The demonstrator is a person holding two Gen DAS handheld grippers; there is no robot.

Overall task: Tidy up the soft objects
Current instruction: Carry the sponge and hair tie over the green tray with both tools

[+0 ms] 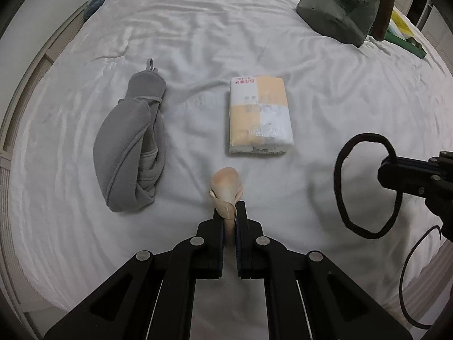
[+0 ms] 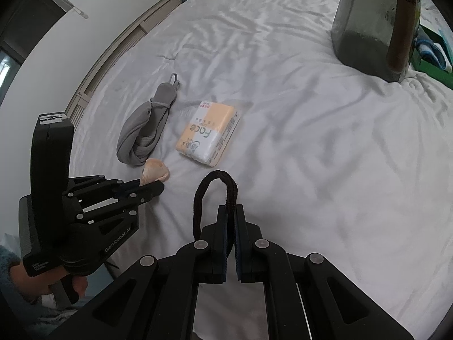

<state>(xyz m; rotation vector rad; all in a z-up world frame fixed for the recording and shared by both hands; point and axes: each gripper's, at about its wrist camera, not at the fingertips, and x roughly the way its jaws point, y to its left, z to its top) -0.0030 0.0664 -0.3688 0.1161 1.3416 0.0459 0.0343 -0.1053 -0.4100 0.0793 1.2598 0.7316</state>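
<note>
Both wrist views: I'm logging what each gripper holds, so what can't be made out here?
- Peach item: its clamped end hidden between the left gripper fingers.
- Black loop: its tail hidden behind the right gripper.
- Dark bag: top cut off by the frame edge, both views.

Left gripper (image 1: 229, 215) points steeply down, jaws clamped on the peach-coloured soft item (image 1: 226, 189), which sticks out past the fingertips; in the right wrist view the same gripper (image 2: 151, 187) enters from the left, with the person's hand (image 2: 51, 280) wrapped round its handle low in the corner and a bit of teal sleeve (image 2: 8, 257) at the wrist. Right gripper (image 2: 231, 212) angles down less steeply, jaws pinched on a dark loop band (image 2: 215, 181) that arcs up beyond the tips; seen from the left wrist it (image 1: 382, 170) comes in from the right edge, well apart from the left one.
</note>
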